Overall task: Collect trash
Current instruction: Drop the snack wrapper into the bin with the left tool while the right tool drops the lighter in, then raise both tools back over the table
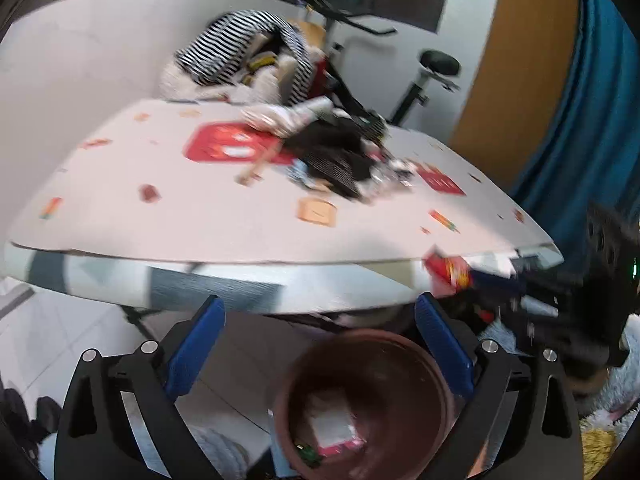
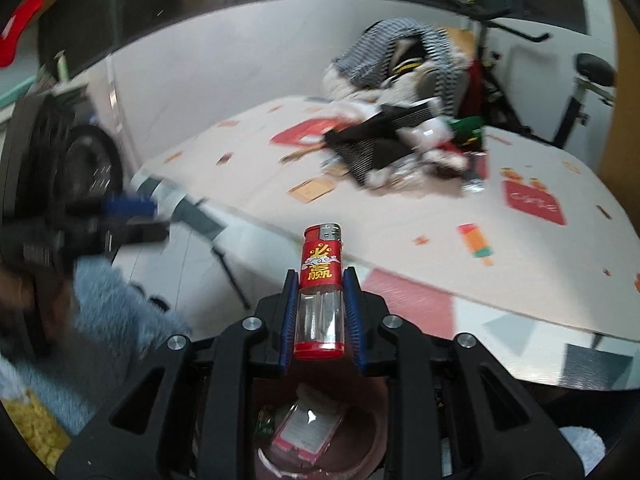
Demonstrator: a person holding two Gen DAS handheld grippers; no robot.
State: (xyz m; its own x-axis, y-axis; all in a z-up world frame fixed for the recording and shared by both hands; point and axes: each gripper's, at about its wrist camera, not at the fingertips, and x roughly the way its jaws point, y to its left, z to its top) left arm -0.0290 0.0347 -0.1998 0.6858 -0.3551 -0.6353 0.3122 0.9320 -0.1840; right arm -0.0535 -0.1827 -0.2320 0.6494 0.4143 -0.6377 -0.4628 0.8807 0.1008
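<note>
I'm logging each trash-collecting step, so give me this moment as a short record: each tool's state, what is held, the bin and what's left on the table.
left tool: open, empty, above the bin
right tool: shut on the red lighter
bin: brown, on the floor below the table edge; a pink-edged packet inside
table: heap of clutter near the middle

Grippers: two, the left gripper [image 1: 320,344] and the right gripper [image 2: 320,304]
Lighters: one red lighter [image 2: 321,292]
Bins: one brown bin [image 1: 360,404] (round, seen from above in both views)
Packets in the bin: one pink-edged packet [image 2: 306,430], plus one small green scrap [image 1: 308,452]
Tables: one table [image 1: 200,216]
Heaps of litter on the table: one trash pile [image 1: 340,156] (too blurred to count its pieces)
Exercise bikes: one exercise bike [image 1: 436,68]
</note>
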